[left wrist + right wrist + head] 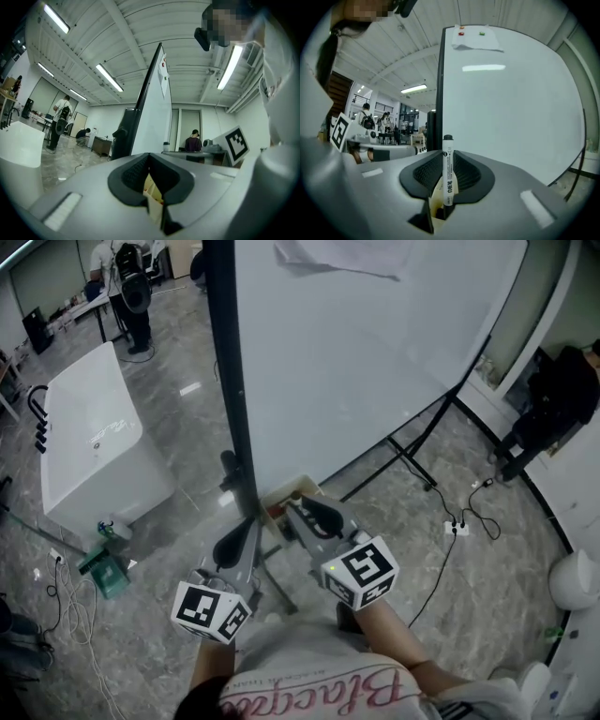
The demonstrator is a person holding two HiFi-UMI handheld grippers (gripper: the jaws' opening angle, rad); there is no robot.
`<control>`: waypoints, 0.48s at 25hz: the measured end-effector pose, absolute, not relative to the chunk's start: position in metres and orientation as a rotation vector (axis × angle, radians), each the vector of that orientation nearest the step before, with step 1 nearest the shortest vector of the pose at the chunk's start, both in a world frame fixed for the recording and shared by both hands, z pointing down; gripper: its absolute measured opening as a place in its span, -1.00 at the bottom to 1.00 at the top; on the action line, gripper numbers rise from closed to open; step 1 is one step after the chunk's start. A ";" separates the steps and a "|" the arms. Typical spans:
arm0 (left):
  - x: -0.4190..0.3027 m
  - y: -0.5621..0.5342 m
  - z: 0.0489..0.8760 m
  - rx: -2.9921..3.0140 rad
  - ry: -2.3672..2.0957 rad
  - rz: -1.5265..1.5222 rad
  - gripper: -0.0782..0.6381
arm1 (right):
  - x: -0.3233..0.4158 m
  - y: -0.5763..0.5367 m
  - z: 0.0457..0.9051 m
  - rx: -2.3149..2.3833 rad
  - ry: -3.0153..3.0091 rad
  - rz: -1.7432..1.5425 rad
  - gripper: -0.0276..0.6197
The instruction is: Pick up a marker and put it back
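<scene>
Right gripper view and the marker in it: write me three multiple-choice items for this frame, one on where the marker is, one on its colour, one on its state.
1. Where is the marker?
A. Lying on the floor.
B. Between the jaws of the right gripper.
C. Stuck to the whiteboard.

2. What colour is the marker's barrel?
A. White.
B. Blue.
C. Yellow.

3. What state is the marker in?
A. Uncapped, tip bare.
B. Snapped in two.
C. Capped.

Answers:
1. B: the right gripper view shows it standing between the two pads, which close on it.
2. A: the barrel is white with dark print.
3. C: a black cap sits on its far end.
</scene>
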State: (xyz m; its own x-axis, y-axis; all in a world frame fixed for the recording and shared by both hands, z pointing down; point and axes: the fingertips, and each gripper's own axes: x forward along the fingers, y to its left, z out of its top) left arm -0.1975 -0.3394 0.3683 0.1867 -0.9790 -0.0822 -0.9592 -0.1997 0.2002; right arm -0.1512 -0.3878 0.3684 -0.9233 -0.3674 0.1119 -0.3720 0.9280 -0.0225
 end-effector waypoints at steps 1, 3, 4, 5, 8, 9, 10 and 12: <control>-0.195 -0.340 0.365 2.357 -1.906 -0.301 -0.78 | -0.145 -0.389 0.355 0.588 -3.016 0.069 -0.69; -0.190 -0.342 0.359 2.395 -1.885 -0.315 -0.78 | -0.134 -0.390 0.332 0.614 -3.077 0.071 -0.69; -0.188 -0.343 0.355 2.415 -1.880 -0.316 -0.78 | -0.129 -0.391 0.322 0.624 -3.103 0.079 -0.69; -0.186 -0.344 0.352 2.437 -1.882 -0.309 -0.79 | -0.125 -0.391 0.314 0.633 -3.128 0.092 -0.69; -0.179 -0.348 0.343 2.509 -1.900 -0.260 -0.79 | -0.114 -0.393 0.298 0.666 -3.185 0.123 -0.69; -0.177 -0.349 0.340 2.519 -1.895 -0.279 -0.79 | -0.111 -0.394 0.295 0.677 -3.195 0.121 -0.69; -0.177 -0.350 0.337 2.522 -1.884 -0.315 -0.79 | -0.109 -0.394 0.294 0.686 -3.199 0.116 -0.69; -0.175 -0.352 0.334 2.524 -1.869 -0.354 -0.78 | -0.107 -0.395 0.295 0.697 -3.198 0.108 -0.69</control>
